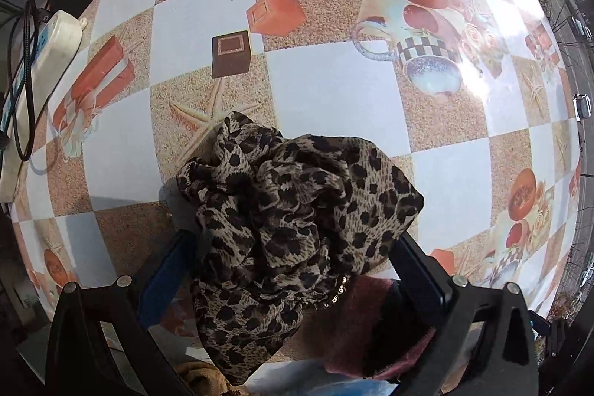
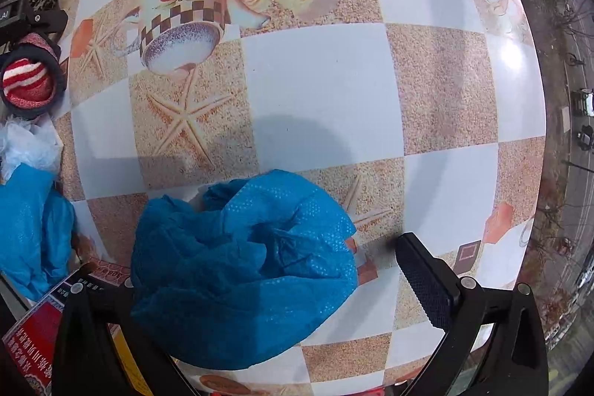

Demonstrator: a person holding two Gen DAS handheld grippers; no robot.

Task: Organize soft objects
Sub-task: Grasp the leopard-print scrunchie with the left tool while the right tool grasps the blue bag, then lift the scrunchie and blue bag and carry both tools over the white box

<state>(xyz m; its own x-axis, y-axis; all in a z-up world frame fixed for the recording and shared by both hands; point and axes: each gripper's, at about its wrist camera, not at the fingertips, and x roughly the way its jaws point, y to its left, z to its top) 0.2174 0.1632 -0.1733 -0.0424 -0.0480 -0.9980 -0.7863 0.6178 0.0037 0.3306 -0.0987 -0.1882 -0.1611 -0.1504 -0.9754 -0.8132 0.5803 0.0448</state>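
Two grippers each have a soft cloth between their fingers, above a table (image 1: 319,88) covered in a checkered cloth printed with starfish, cups and gift boxes.

Seen from the left wrist, the left gripper (image 1: 293,247) has a bunched leopard-print scarf (image 1: 297,225) between its fingers, filling the lower centre of the frame. The scarf bulges past both fingers and hides their tips, so whether they clench it cannot be told. A dusky pink cloth (image 1: 367,318) lies beneath it at the lower right. A white power strip (image 1: 41,84) with a black cable sits at the left edge.

Seen from the right wrist, the right gripper (image 2: 260,270) is spread wide. A crumpled blue cloth (image 2: 241,266) sits in the lower centre, covering the left finger, while the right finger (image 2: 423,281) stands clear of it with bare table between. At the left edge are more blue fabric (image 2: 26,232), a pale bag (image 2: 26,143) and a dark round holder with a red-and-white striped item (image 2: 26,80) inside.
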